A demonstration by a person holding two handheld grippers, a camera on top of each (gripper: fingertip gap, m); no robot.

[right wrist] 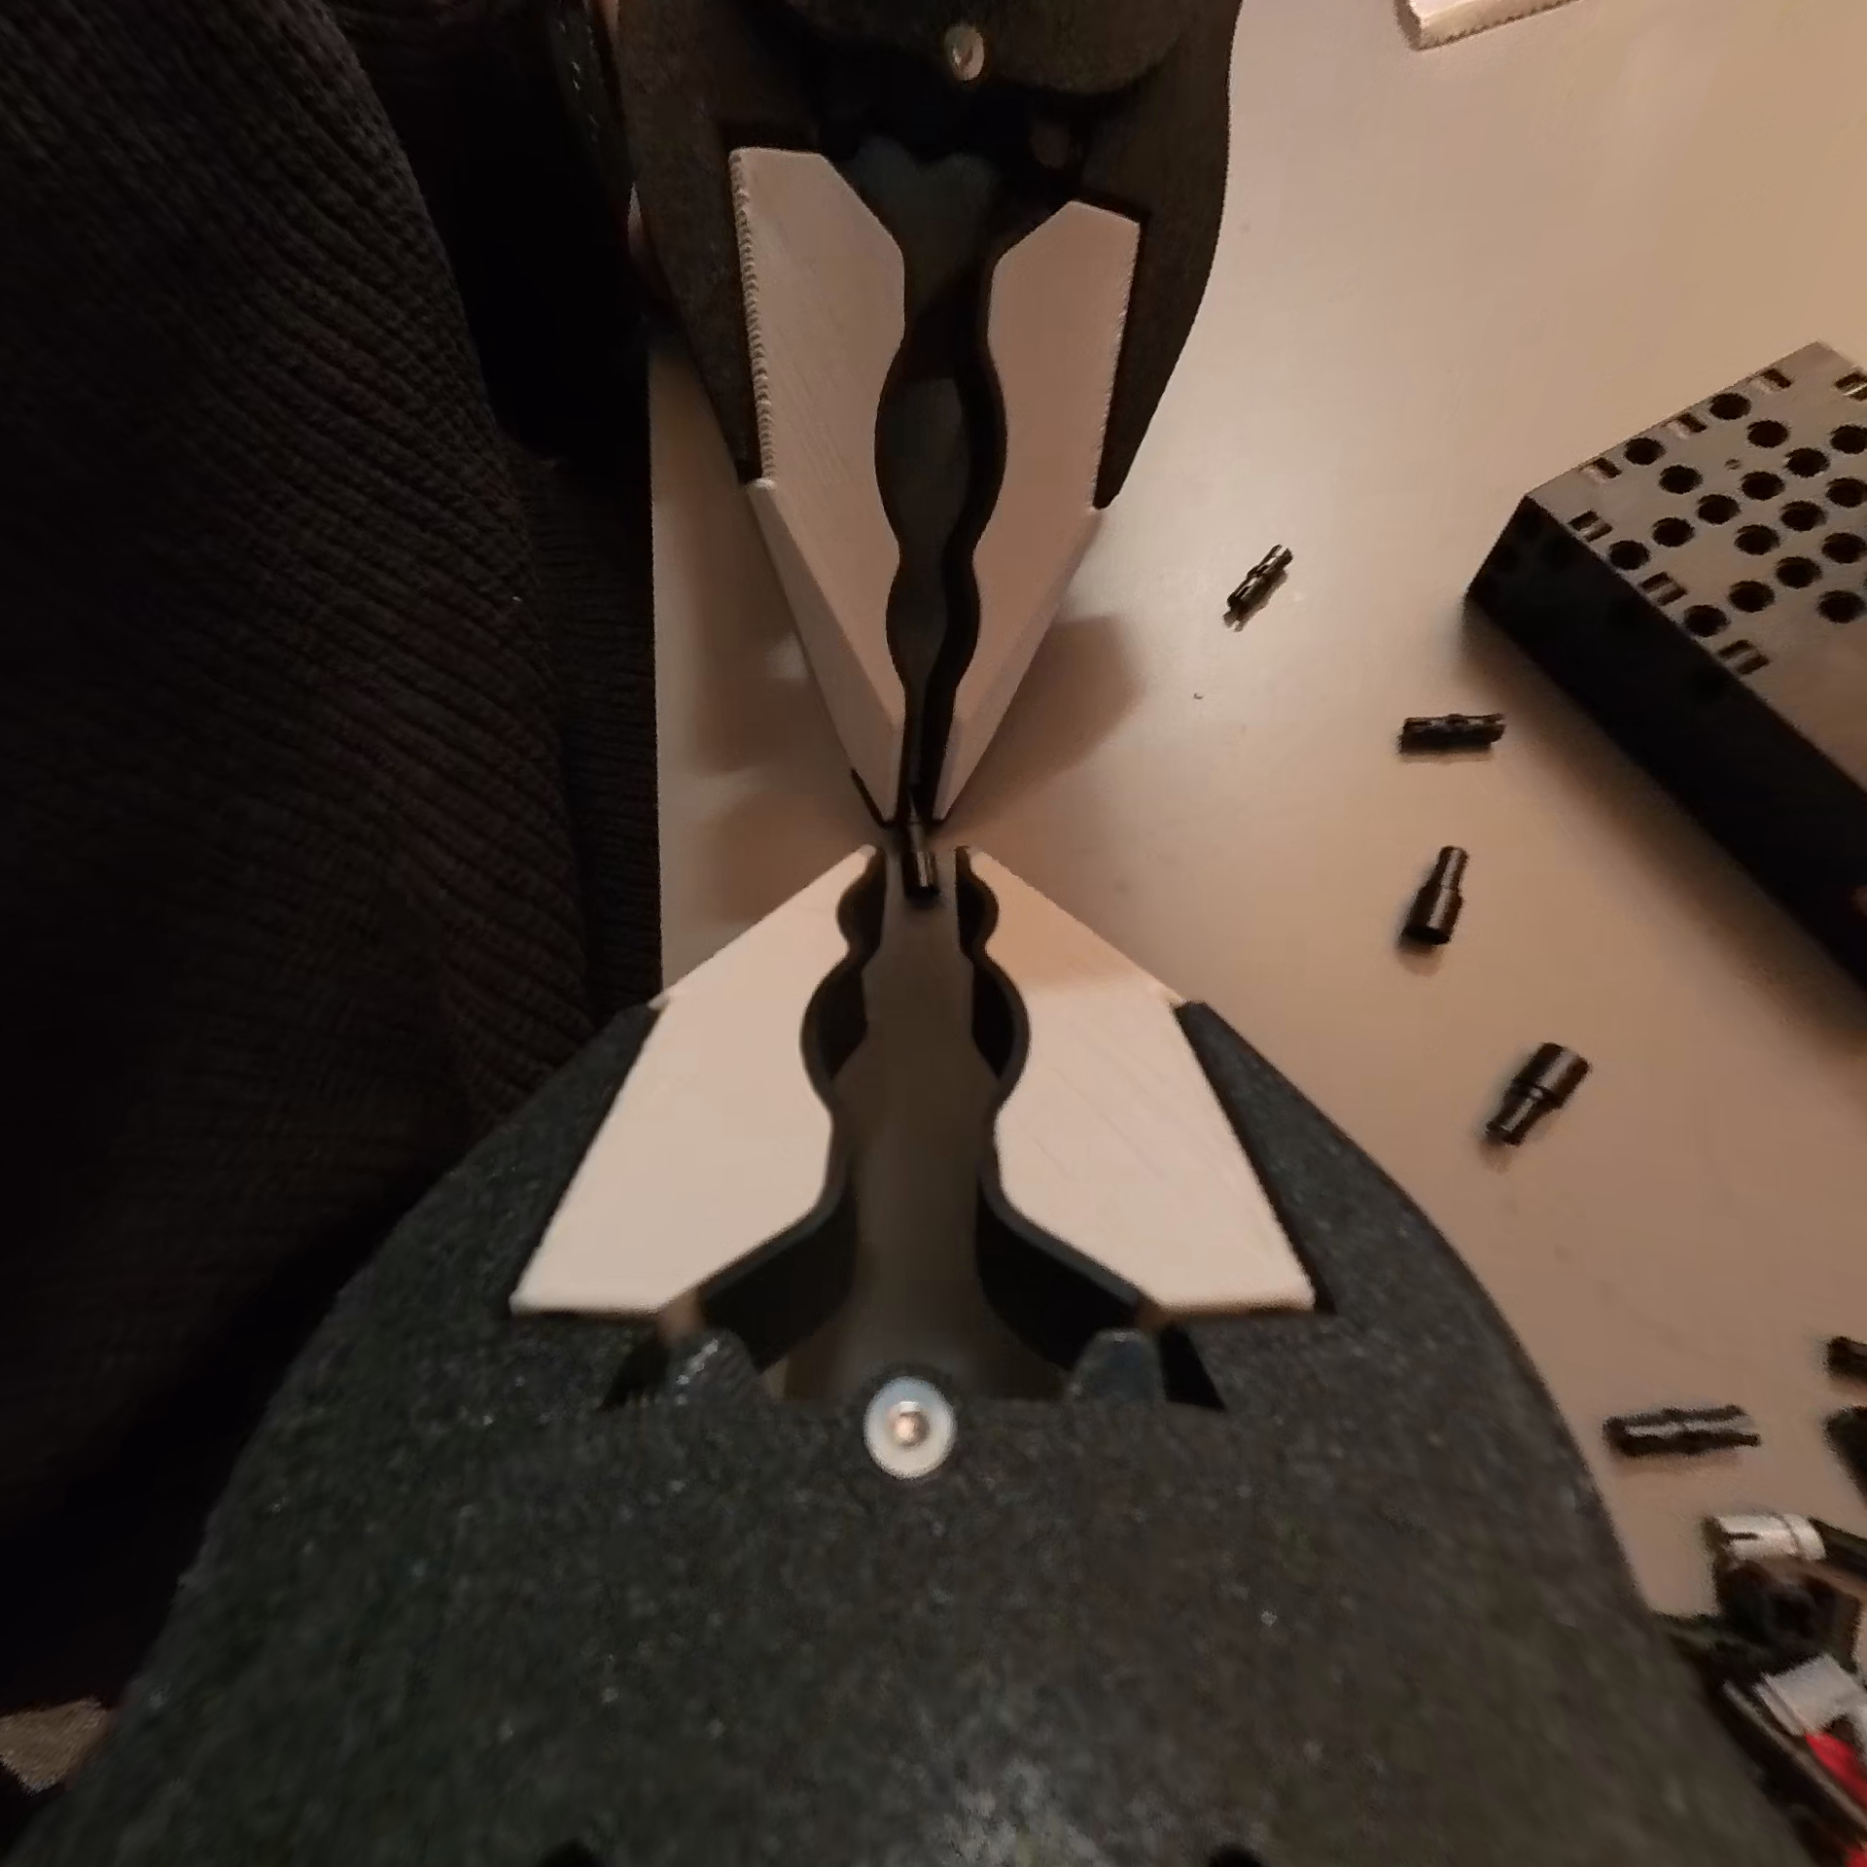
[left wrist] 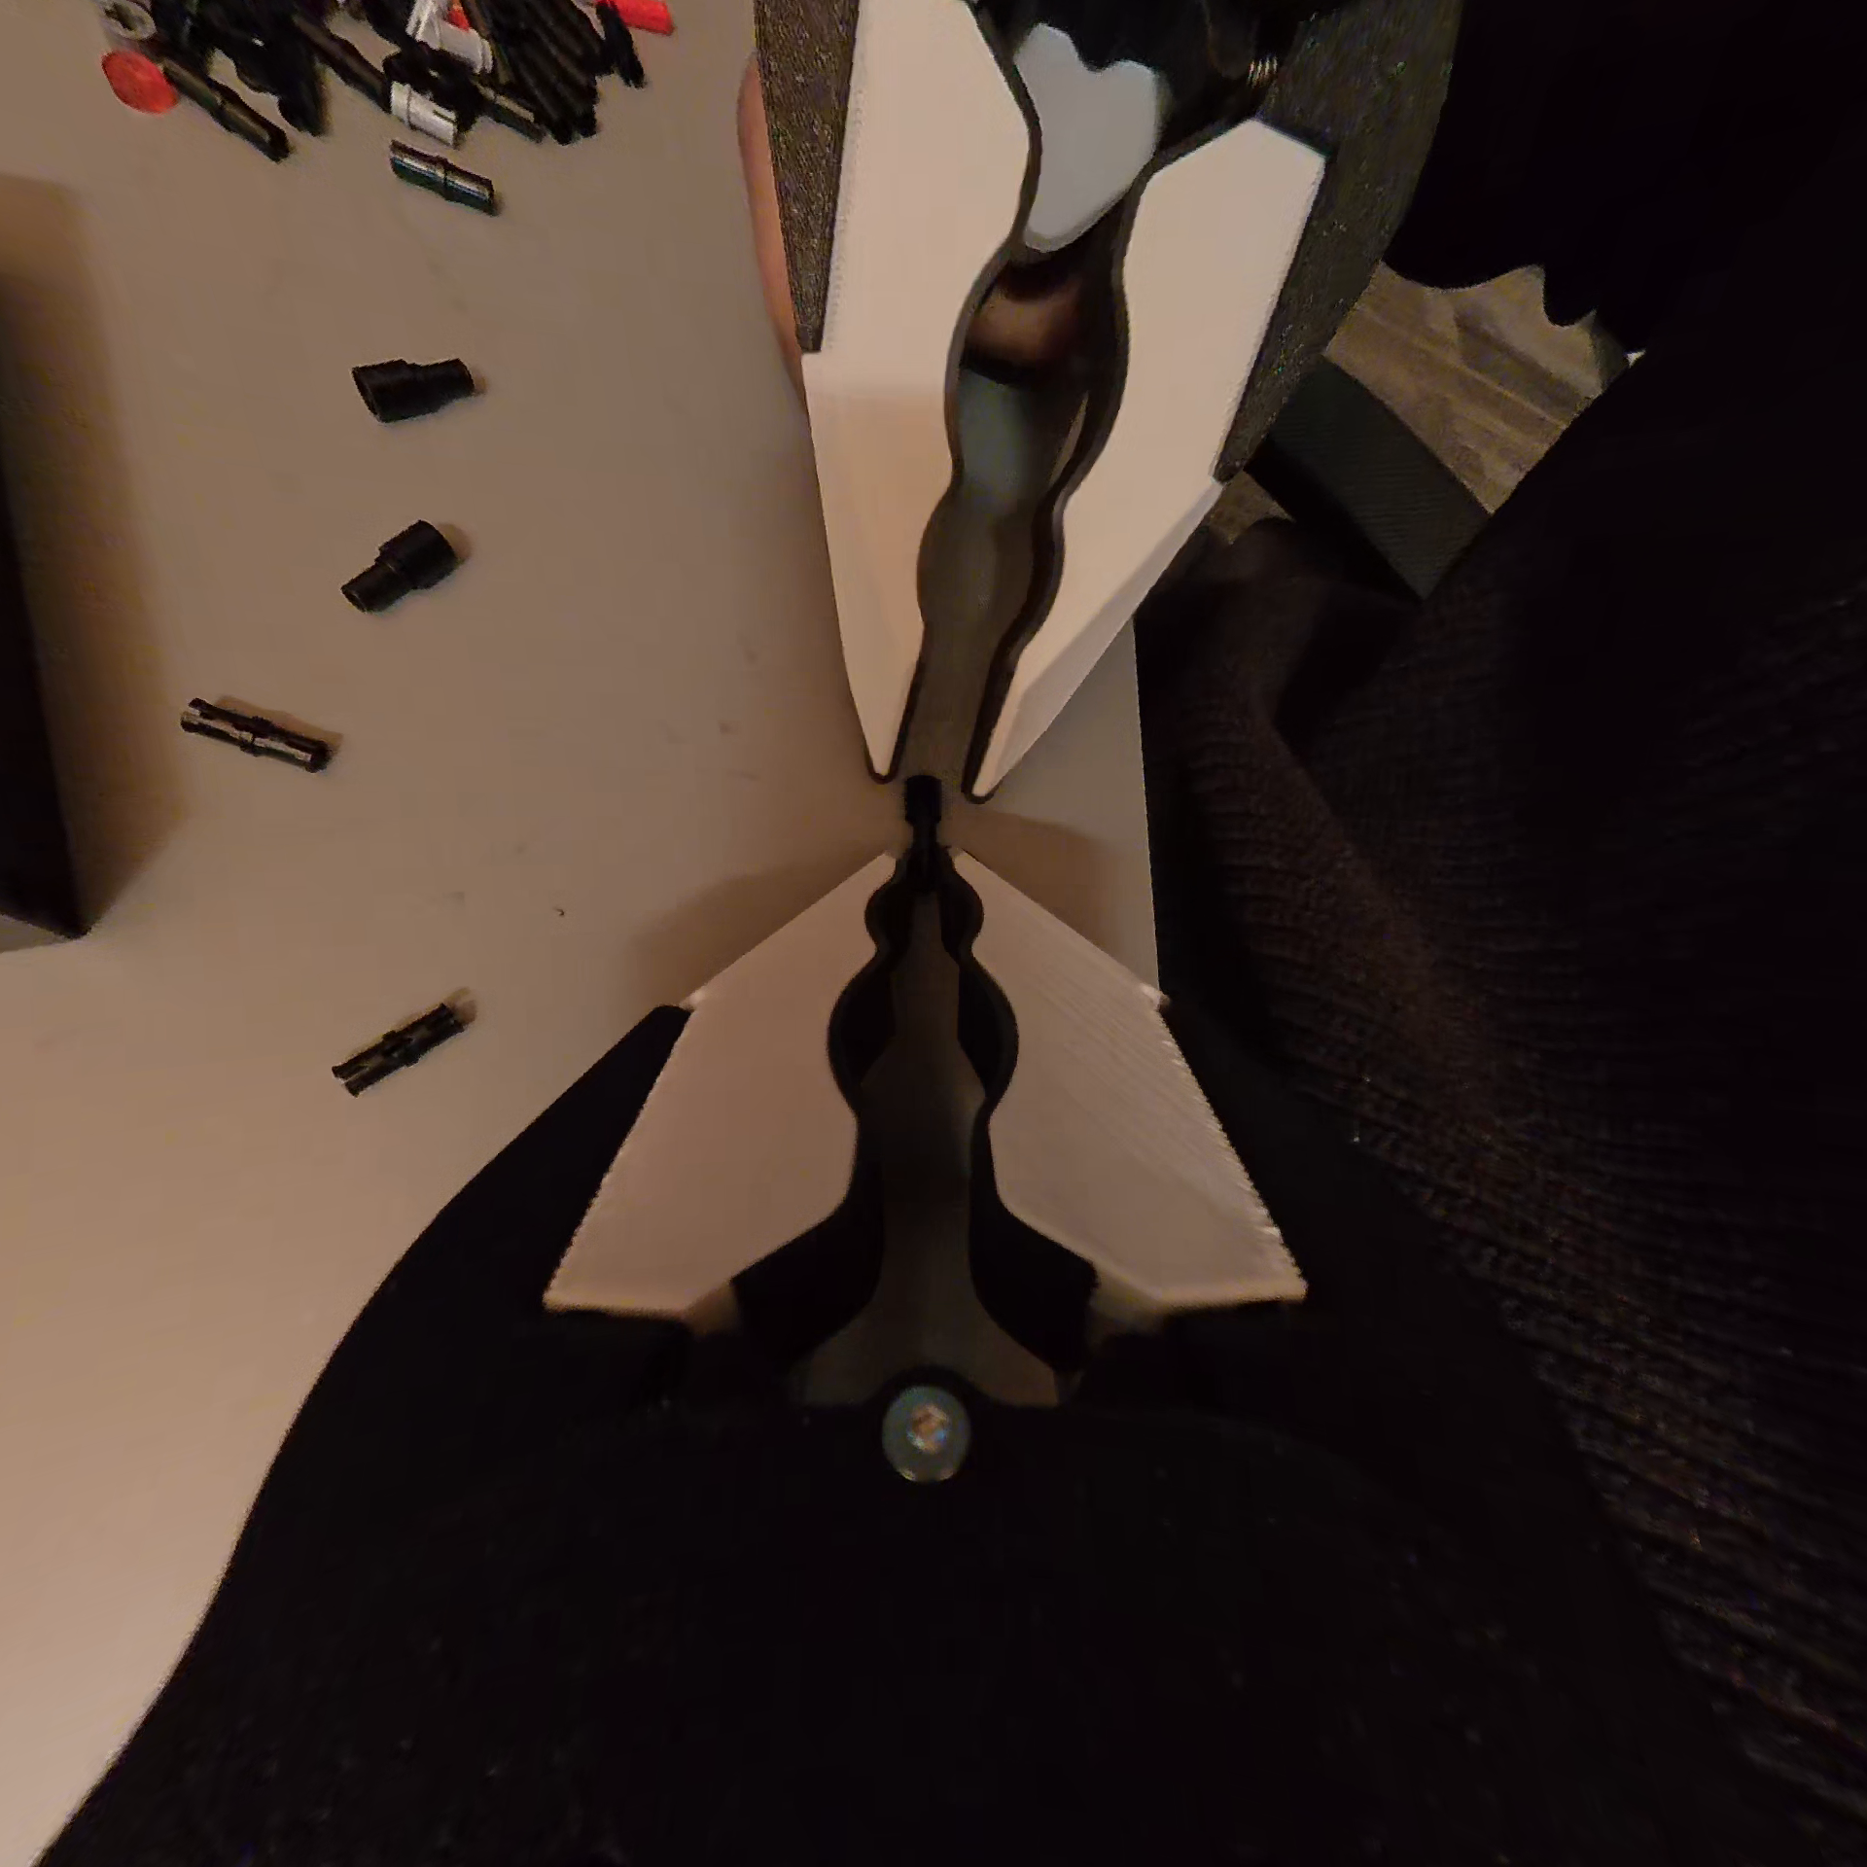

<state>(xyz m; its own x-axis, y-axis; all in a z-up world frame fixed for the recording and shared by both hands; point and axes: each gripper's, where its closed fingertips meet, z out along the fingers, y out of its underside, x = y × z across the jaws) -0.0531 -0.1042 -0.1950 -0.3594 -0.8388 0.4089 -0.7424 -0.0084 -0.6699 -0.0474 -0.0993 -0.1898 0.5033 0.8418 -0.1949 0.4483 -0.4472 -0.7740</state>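
Left gripper (left wrist: 923,859) clamped on ribbed black plastic pin (left wrist: 922,820); right gripper (right wrist: 917,864) tips slightly apart around it.

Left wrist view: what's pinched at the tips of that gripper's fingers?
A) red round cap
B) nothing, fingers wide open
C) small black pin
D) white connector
C: the left gripper has its fingers closed on a small black pin that sticks out toward the right gripper; the red round cap lies far off on the table.
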